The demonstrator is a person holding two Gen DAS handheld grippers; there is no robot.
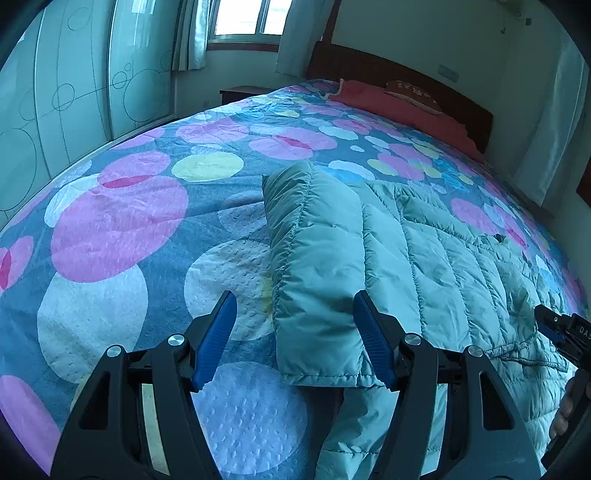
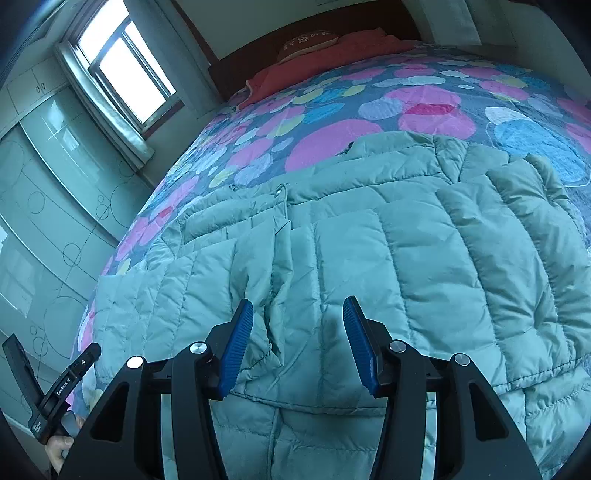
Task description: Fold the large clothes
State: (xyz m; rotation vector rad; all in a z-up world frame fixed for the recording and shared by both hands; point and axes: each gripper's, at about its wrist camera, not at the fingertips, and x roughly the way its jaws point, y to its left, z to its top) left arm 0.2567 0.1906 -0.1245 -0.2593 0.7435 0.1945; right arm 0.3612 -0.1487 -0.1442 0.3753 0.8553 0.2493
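Note:
A pale green quilted puffer jacket [image 1: 424, 251] lies spread on the bed, one sleeve [image 1: 314, 258] folded over its left edge. In the right wrist view the jacket [image 2: 388, 251] fills the middle, a zipper seam running down its centre. My left gripper [image 1: 295, 321] is open and empty, its jaws either side of the sleeve's near end. My right gripper [image 2: 298, 332] is open and empty, just above the jacket's near hem. The right gripper shows at the left wrist view's right edge [image 1: 565, 332]; the left gripper shows at the right wrist view's lower left [image 2: 62, 387].
The bed carries a blue cover with pink, white and yellow circles [image 1: 122, 229]. A red blanket and pillow [image 1: 402, 103] lie at the dark headboard. Glass wardrobe doors [image 1: 74, 96] stand left of the bed, with a window [image 1: 247, 18] and nightstand [image 1: 243, 92] beyond.

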